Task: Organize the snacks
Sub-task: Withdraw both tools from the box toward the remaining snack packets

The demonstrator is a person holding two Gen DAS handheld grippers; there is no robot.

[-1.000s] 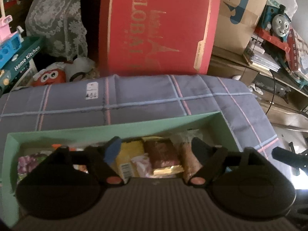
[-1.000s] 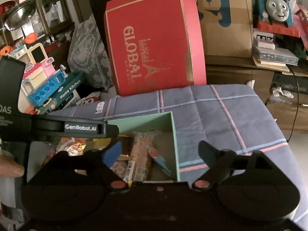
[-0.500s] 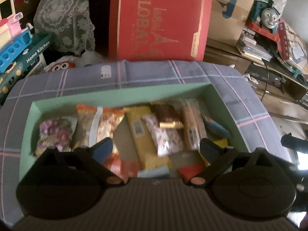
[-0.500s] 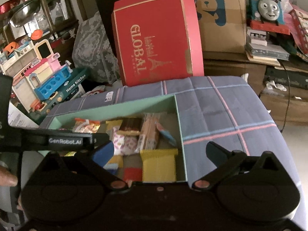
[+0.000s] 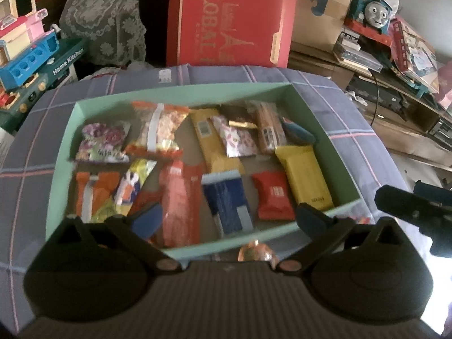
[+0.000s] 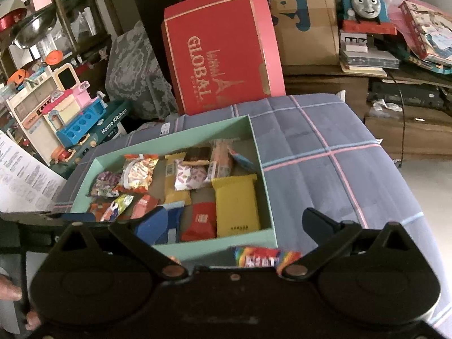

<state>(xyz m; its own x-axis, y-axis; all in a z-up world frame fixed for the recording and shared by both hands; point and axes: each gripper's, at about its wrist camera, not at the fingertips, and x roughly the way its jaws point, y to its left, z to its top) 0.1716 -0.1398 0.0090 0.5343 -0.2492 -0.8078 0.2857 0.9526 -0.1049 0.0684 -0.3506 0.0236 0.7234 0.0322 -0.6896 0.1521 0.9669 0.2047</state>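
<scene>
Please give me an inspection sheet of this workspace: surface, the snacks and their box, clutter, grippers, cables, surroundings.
Surface: checked blue cloth, mostly bare right of the box.
Job's things: green box holding many snack packets; rainbow packet and a small round sweet lie outside, before its near wall.
Clutter: nothing seen on the cloth beyond these.
Grippers: left gripper jaws opening, right gripper open; nothing between either.
Cables: black cable at the right shelf.
Surroundings: red gift box, toy train, toy kitchen.
</scene>
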